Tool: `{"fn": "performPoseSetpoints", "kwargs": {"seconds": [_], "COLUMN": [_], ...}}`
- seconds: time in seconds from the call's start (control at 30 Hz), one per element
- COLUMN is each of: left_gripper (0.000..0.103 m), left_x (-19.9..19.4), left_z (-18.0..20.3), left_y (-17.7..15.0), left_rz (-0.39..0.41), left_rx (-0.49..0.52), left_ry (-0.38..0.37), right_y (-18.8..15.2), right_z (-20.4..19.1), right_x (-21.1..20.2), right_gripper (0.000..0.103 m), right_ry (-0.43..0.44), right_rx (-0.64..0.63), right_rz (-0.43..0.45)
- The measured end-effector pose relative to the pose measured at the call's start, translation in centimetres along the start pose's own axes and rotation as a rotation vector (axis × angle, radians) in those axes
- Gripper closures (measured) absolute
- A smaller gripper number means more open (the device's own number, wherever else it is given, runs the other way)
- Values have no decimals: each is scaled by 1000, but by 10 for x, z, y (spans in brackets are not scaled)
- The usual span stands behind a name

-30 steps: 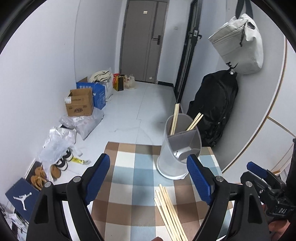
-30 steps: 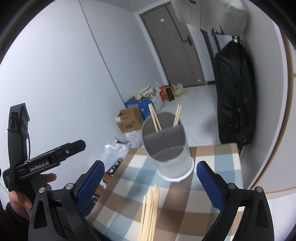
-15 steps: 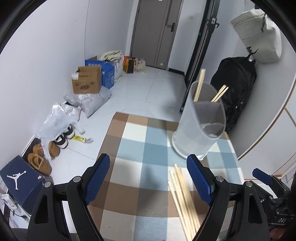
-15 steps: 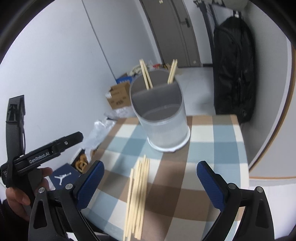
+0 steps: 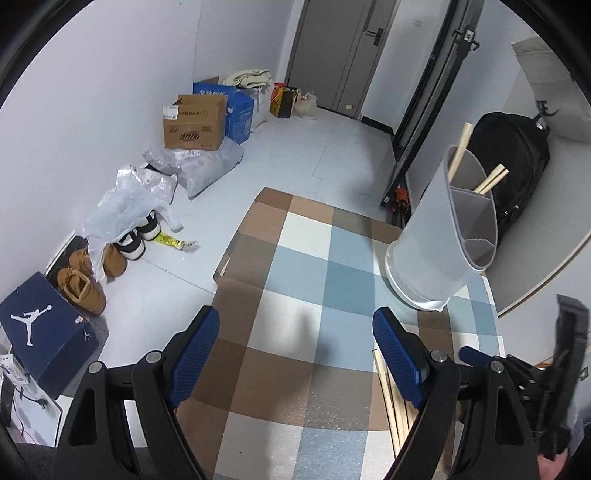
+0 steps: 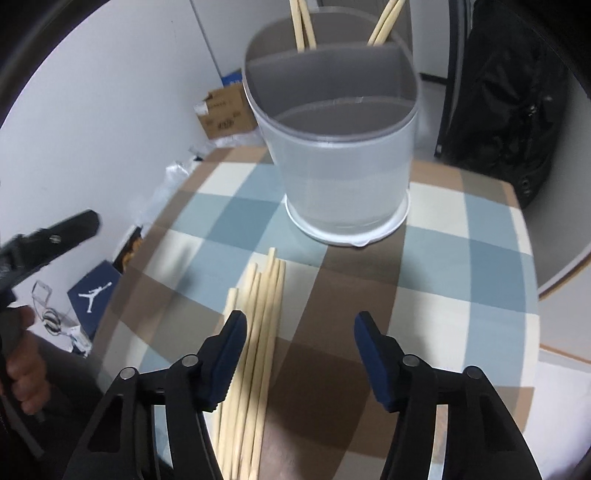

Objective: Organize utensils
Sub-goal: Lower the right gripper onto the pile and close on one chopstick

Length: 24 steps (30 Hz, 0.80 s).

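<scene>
A translucent grey utensil holder (image 6: 338, 147) with divided compartments stands at the far side of a checked tablecloth (image 6: 443, 258). A few wooden chopsticks (image 6: 303, 22) stand in its back compartments. Several loose chopsticks (image 6: 258, 332) lie in a bundle on the cloth in front of it. My right gripper (image 6: 299, 332) is open and empty, low over the cloth, its left finger beside the bundle. My left gripper (image 5: 295, 339) is open and empty over the left part of the cloth; the holder (image 5: 443, 236) is to its far right and the bundle (image 5: 391, 406) is partly hidden behind its right finger.
The table's left edge (image 5: 225, 266) drops to a floor with cardboard boxes (image 5: 195, 122), plastic bags, shoes (image 5: 81, 284) and a dark blue shoe box (image 5: 40, 332). A black backpack (image 5: 517, 162) hangs by the wall at the right, behind the holder.
Both grippers have dropped and tilted down towards the table. The right gripper has moved in over the loose chopsticks and its jaws have narrowed. The left gripper has swung left, away from the holder.
</scene>
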<state>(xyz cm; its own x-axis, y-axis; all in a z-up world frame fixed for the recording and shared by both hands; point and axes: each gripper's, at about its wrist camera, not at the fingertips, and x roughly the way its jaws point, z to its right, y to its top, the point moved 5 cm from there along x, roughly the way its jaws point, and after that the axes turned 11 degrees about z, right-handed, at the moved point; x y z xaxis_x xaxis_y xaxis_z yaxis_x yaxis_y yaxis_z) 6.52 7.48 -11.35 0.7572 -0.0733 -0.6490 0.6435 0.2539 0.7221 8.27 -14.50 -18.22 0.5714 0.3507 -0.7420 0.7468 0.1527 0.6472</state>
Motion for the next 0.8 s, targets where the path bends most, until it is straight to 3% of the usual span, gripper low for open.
{"fn": "performPoseSetpoints", "kwargs": {"seconds": [0.17, 0.3, 0.53, 0.63, 0.8], "left_gripper": [21, 21, 21, 21, 21], "left_x": [5, 2, 4, 3, 4], "left_z": [-7, -8, -11, -11, -13], "left_y": [1, 5, 5, 6, 6], "left_rz": [-25, -4, -18, -17, -22], "left_rx": [-30, -20, -36, -38, -52], "left_ry": [2, 7, 8, 12, 6], "right_y": [-4, -10, -6, -6, -1], "right_z": [-7, -8, -10, -18, -22], "right_x": [20, 29, 28, 32, 38], "right_gripper": [52, 56, 56, 66, 69], "right_ry": [-33, -111, -132, -135, -130], "right_rx": [-46, -117, -152, -170, -175], "right_rz": [-51, -86, -92, -116, -120]}}
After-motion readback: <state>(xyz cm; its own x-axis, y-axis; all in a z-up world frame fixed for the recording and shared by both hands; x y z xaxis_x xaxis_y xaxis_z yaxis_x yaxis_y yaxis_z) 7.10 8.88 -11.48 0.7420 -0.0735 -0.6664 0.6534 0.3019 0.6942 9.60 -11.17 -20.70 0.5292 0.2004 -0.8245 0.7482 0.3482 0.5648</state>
